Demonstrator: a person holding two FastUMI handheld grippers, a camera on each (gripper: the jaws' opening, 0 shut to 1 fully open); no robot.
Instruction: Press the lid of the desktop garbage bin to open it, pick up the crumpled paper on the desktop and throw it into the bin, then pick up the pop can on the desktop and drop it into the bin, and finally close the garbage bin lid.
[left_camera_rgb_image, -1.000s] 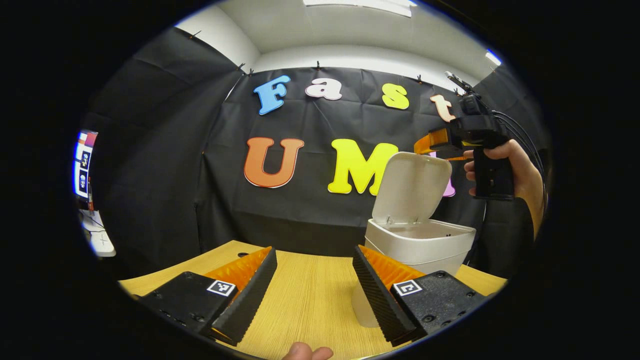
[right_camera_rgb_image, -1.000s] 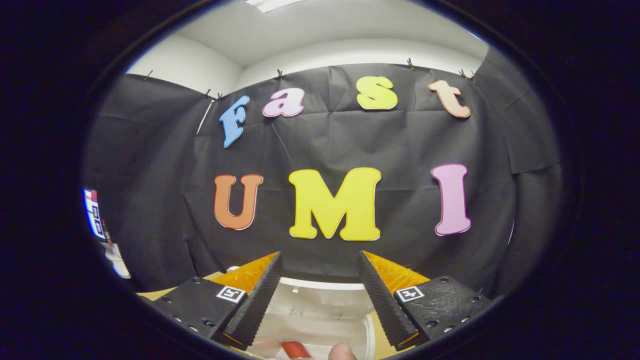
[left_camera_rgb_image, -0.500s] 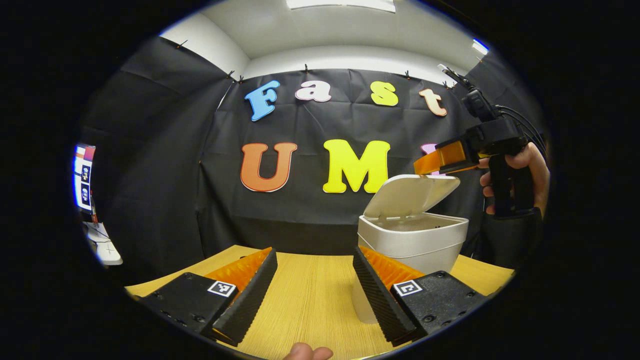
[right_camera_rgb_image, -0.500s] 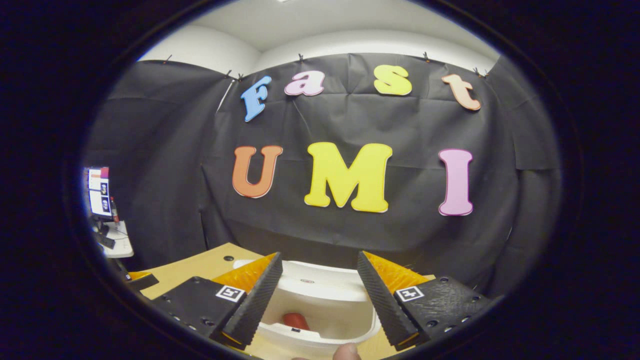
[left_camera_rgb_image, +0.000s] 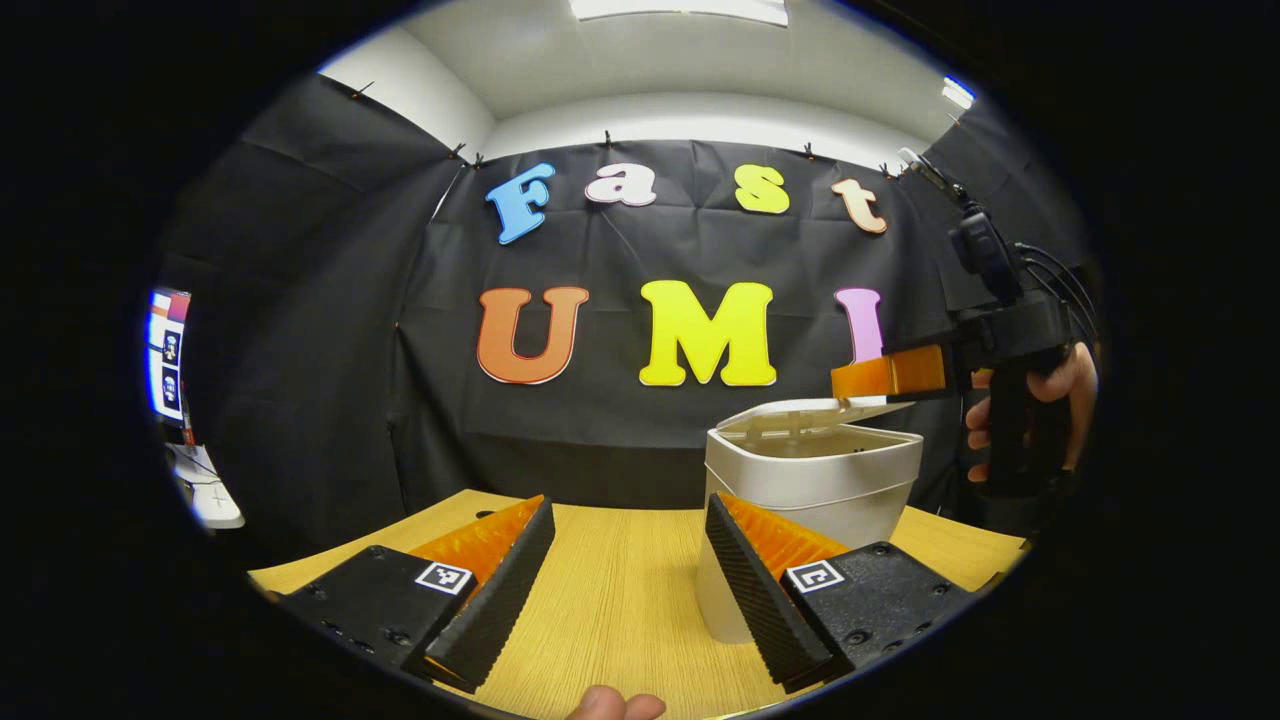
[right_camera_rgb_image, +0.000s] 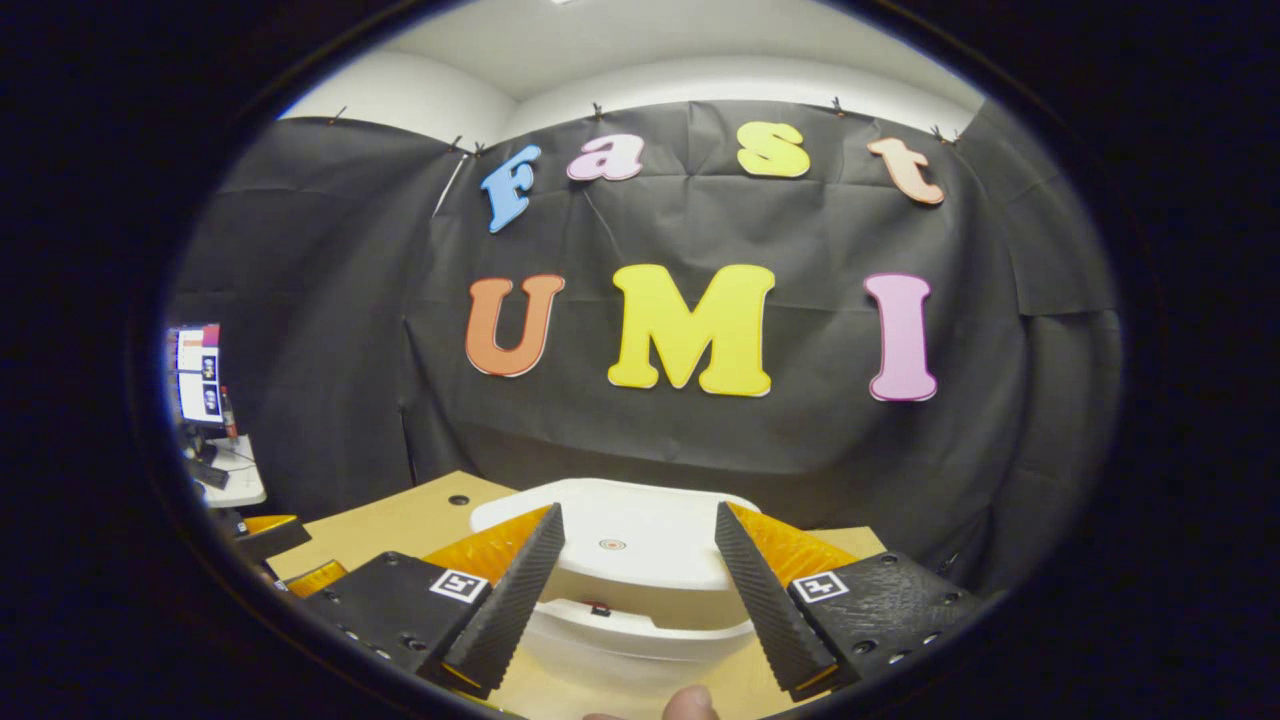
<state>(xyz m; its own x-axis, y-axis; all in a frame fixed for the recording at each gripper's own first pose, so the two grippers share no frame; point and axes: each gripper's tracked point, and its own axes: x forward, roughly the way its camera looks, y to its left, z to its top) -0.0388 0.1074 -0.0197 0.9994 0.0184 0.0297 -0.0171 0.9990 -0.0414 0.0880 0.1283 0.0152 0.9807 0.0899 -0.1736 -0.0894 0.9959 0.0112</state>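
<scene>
The white desktop bin (left_camera_rgb_image: 805, 485) stands on the wooden table (left_camera_rgb_image: 610, 600), just right of centre. Its lid (left_camera_rgb_image: 800, 412) is tilted slightly, almost down on the rim. My right gripper (left_camera_rgb_image: 880, 375), held by a hand (left_camera_rgb_image: 1045, 395), rests its fingertips on the lid's right edge. In the right gripper view the lid (right_camera_rgb_image: 615, 545) lies just under my open right gripper (right_camera_rgb_image: 640, 525), above the bin's rim (right_camera_rgb_image: 640, 625). My left gripper (left_camera_rgb_image: 630, 520) hovers open over the table in front of the bin, holding nothing.
The table's far edge meets the black cloth wall behind the bin. A small hole (right_camera_rgb_image: 458, 499) sits in the tabletop left of the bin. A monitor (left_camera_rgb_image: 165, 350) and a white side table stand far left, off the table.
The right gripper has moved down and pushed the lid from upright to almost flat on the bin. The bin's inside has gone out of sight. The left gripper has stayed put.
</scene>
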